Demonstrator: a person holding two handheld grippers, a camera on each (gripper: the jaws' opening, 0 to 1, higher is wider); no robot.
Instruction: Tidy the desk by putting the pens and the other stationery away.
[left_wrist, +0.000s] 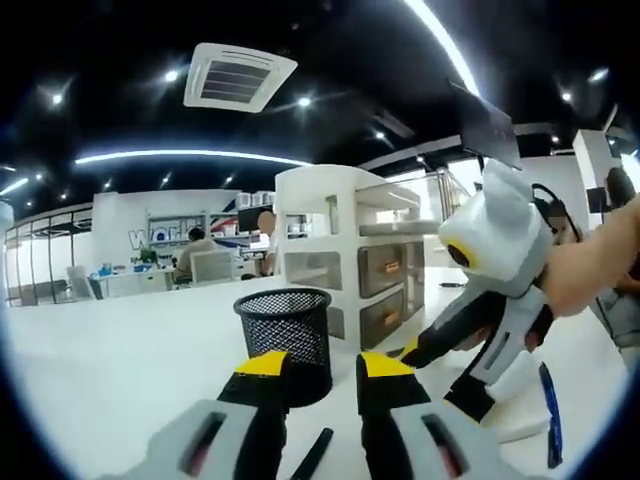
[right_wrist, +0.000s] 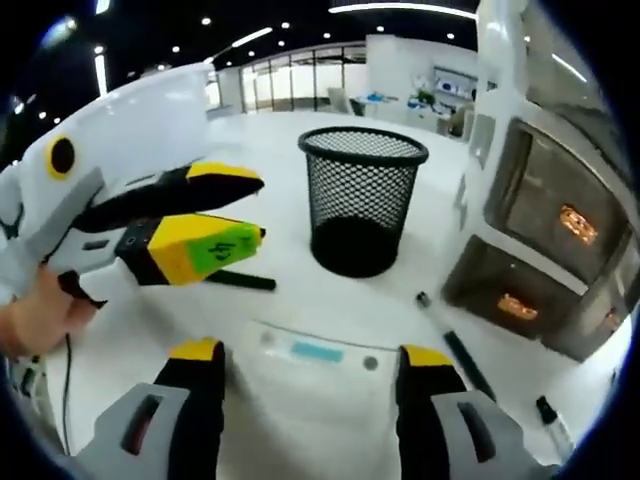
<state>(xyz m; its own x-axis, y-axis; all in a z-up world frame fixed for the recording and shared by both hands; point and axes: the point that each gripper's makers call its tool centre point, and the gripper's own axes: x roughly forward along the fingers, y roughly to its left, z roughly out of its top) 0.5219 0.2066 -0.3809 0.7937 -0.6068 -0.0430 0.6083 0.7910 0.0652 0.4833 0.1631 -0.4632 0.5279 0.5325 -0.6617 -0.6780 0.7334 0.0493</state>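
Note:
A black mesh pen holder (left_wrist: 283, 335) (right_wrist: 362, 200) stands on the white desk (left_wrist: 110, 370). My left gripper (left_wrist: 325, 368) is open just short of it, with a black pen (left_wrist: 312, 455) (right_wrist: 240, 280) lying on the desk under its jaws. In the right gripper view the left gripper (right_wrist: 215, 215) comes in from the left with nothing between its jaws. My right gripper (right_wrist: 312, 355) is open wide over a white flat box with a pale blue label (right_wrist: 315, 352); it does not grip the box. In the left gripper view the right gripper (left_wrist: 410, 352) reaches in from the right, held by a hand.
A white drawer organizer (left_wrist: 350, 250) (right_wrist: 560, 240) with see-through drawers stands right behind the holder. A black pen (right_wrist: 465, 360) and a marker (right_wrist: 550, 415) lie in front of it. A blue pen (left_wrist: 550, 415) lies at the right. People sit at desks far back.

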